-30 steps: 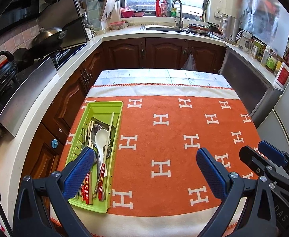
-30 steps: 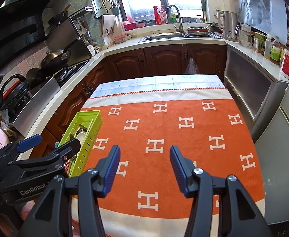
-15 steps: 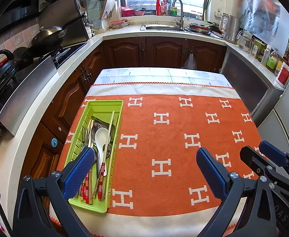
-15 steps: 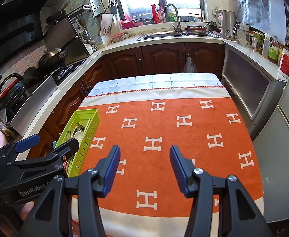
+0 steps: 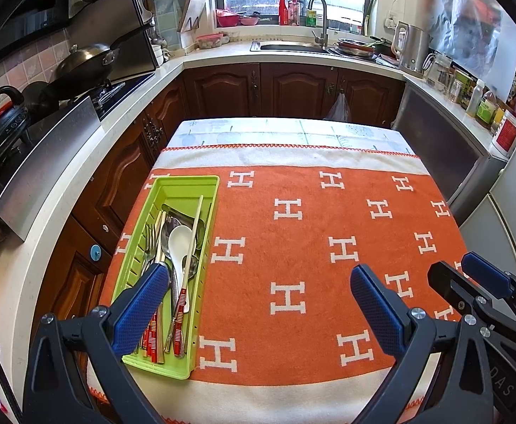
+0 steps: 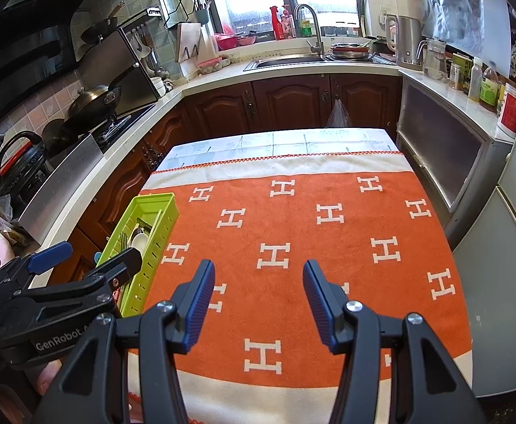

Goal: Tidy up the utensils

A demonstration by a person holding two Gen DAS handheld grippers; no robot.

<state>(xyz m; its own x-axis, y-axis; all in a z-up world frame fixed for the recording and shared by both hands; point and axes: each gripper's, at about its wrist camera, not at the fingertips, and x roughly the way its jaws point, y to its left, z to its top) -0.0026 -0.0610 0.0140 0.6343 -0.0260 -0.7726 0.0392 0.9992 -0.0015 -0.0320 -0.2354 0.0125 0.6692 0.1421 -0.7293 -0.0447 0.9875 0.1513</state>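
Both the left gripper and the right gripper hover with jaws apart, holding nothing. A green tray of utensils lies at the orange cloth's left edge; nothing blocks it.

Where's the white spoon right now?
In the left wrist view, the white spoon lies in the green tray at the cloth's left edge, among metal spoons beside the forks.

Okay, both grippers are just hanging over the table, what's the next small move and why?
Probably bring the left gripper down over the green tray: both grippers are open and empty, the orange cloth is bare, and all the utensils lie jumbled there.
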